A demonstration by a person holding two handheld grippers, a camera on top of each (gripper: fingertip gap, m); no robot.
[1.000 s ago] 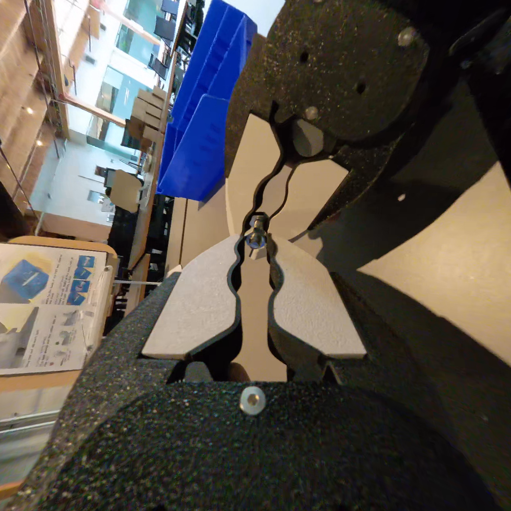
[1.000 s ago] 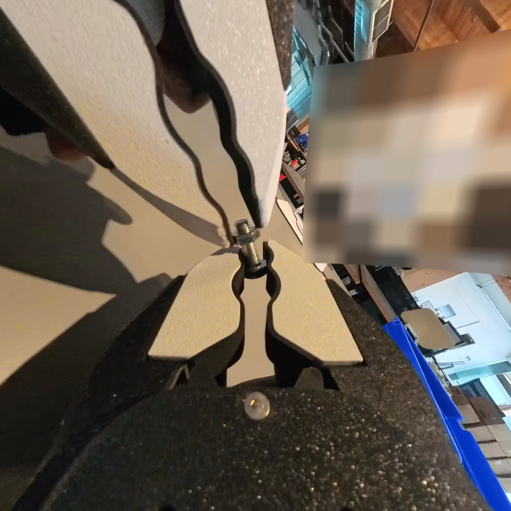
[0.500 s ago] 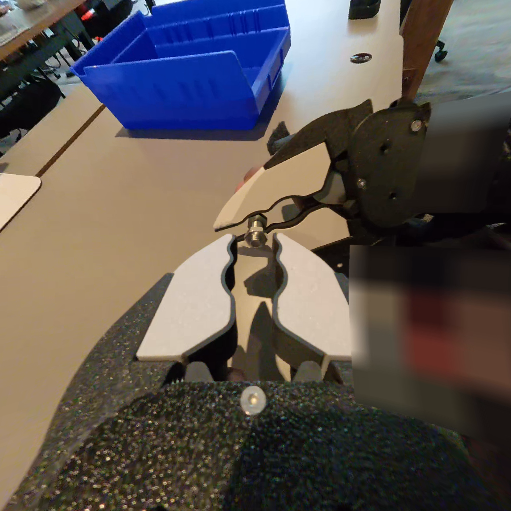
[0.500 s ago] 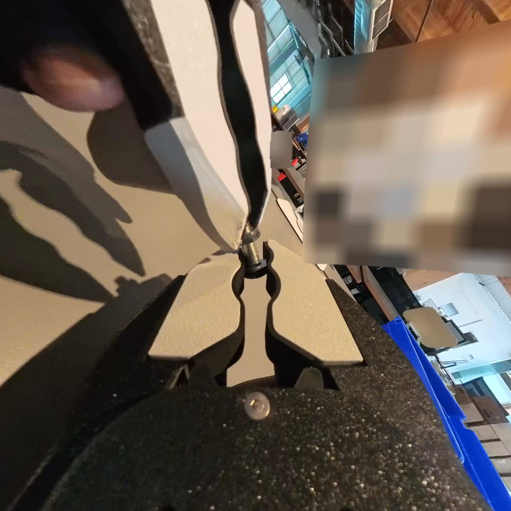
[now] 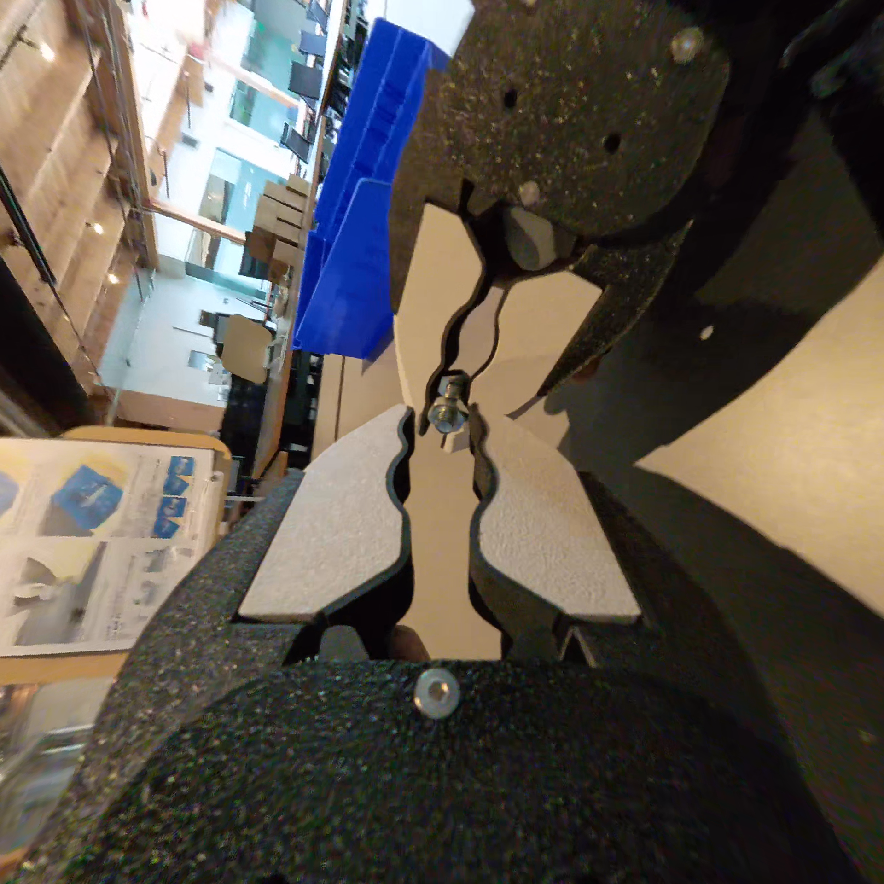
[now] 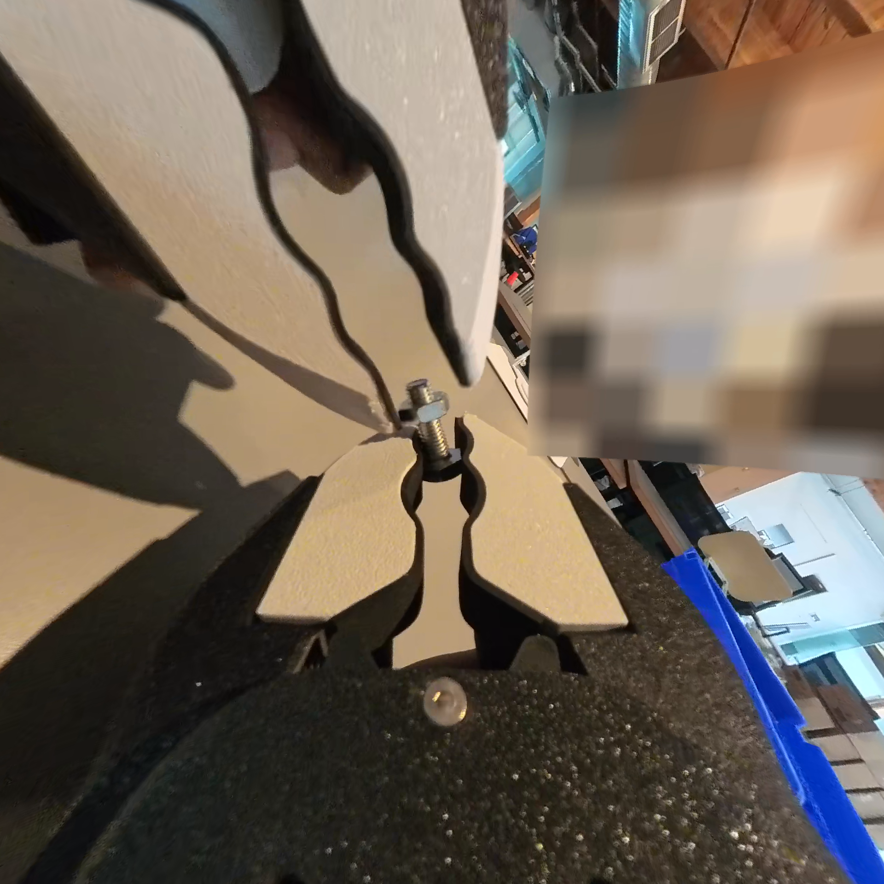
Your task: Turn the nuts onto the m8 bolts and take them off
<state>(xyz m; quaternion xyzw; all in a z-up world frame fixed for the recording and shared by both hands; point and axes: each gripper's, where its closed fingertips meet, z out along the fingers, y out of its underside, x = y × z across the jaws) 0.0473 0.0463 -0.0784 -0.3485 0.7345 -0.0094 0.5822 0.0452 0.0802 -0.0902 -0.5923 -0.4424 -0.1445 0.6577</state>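
Note:
A small silver bolt (image 6: 430, 437) with a hex nut (image 6: 425, 409) on its thread is held in the air between my two grippers, which face each other tip to tip. My right gripper (image 6: 439, 454) is shut on the bolt's dark head. My left gripper (image 5: 444, 421) is rolled onto its side, with its jaws slightly apart around the nut (image 5: 445, 415). In the right wrist view one of its fingertips (image 6: 390, 421) touches the nut and the other (image 6: 466, 378) stands just off it. My right gripper (image 5: 454, 380) also shows in the left wrist view.
A beige table (image 5: 765, 454) lies below. A blue plastic bin (image 5: 354, 268) stands at its far side and also shows in the right wrist view (image 6: 765, 717). A printed sheet with pictures (image 5: 95, 540) lies on a neighbouring desk. Office furniture fills the background. Less than 4 cm separates the two grippers' tips.
My left gripper rolled level half a second ago and is now back on its side. Its jaws stand a little wider around the nut than a second ago. My right gripper has not moved.

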